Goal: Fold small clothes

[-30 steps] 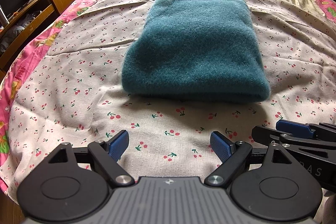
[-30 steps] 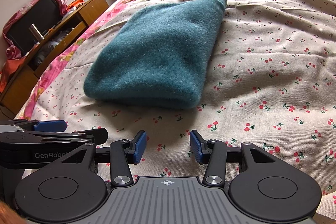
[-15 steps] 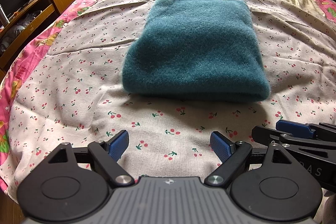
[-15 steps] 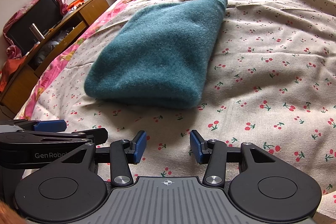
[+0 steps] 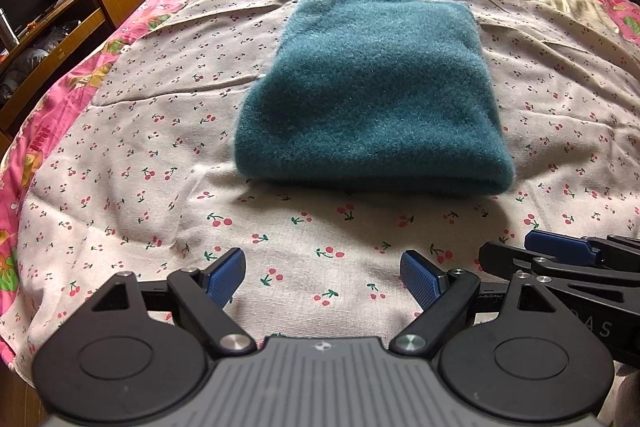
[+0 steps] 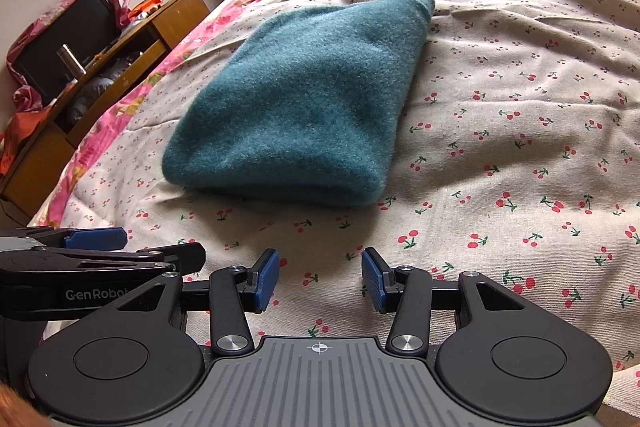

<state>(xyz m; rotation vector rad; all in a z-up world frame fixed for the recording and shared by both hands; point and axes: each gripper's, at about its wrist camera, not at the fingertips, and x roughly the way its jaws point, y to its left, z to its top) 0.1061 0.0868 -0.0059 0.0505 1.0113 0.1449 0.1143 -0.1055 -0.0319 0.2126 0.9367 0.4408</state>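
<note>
Folding looks finished: teal garment (image 5: 372, 99) lies folded on bed (image 5: 120, 155); left gripper (image 5: 322, 277) and right gripper (image 6: 318, 277) gape empty, next likely withdrawing

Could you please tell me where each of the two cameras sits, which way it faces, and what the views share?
Left wrist: sits on the left tongs, looking forward and down over the cherry-print bedsheet at the folded teal fleece garment; its own open blue-padded tongs show, with the right tongs at lower right.
Right wrist: sits on the right tongs, facing the same garment from further right; its open tongs show, the left tongs at lower left.
Shared: garment, bedsheet, wooden desk, each other's tongs.
</note>
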